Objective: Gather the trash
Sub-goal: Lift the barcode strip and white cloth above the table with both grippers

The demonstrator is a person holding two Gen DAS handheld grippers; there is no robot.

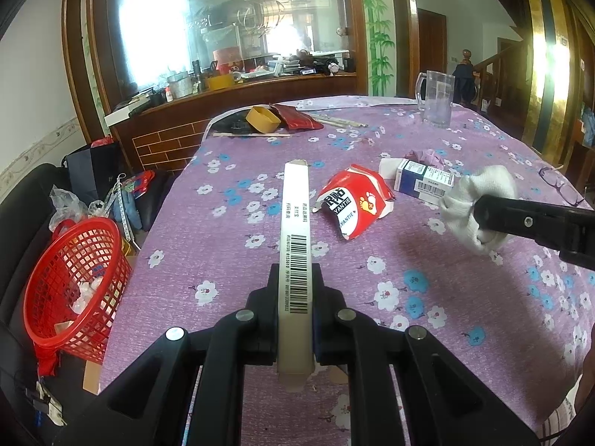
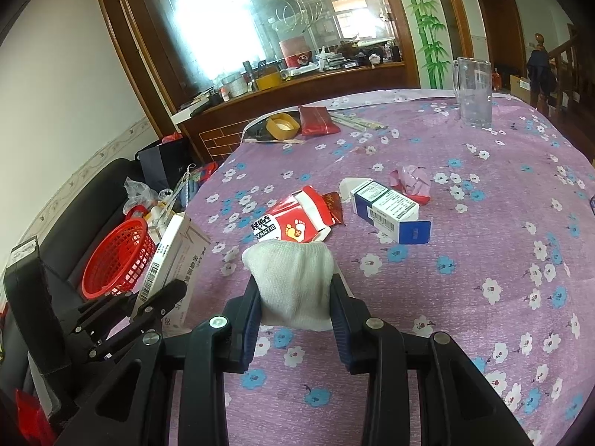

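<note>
My left gripper [image 1: 295, 282] is shut on a flat white carton [image 1: 295, 245] with a barcode, held edge-up above the table; the same carton [image 2: 174, 260] shows at the left of the right wrist view. My right gripper [image 2: 295, 290] is shut on a crumpled white cloth wad [image 2: 292, 282], also seen in the left wrist view as a wad [image 1: 479, 200] at the black finger's tip. On the purple flowered tablecloth [image 1: 427, 297] lie a torn red-and-white packet [image 1: 353, 200], a blue-and-white box [image 1: 424, 182] and a crumpled pink wrapper [image 2: 411, 180]. A red mesh basket [image 1: 74, 278] stands left of the table.
At the table's far side are a yellow tub [image 1: 263, 119], a red pouch [image 1: 299, 117], chopsticks [image 1: 338, 122] and a clear glass mug [image 1: 437, 98]. Glasses [image 1: 559, 186] lie at the right. A dark sofa [image 2: 93, 193] with bags is on the left, a wooden cabinet [image 1: 238, 93] behind.
</note>
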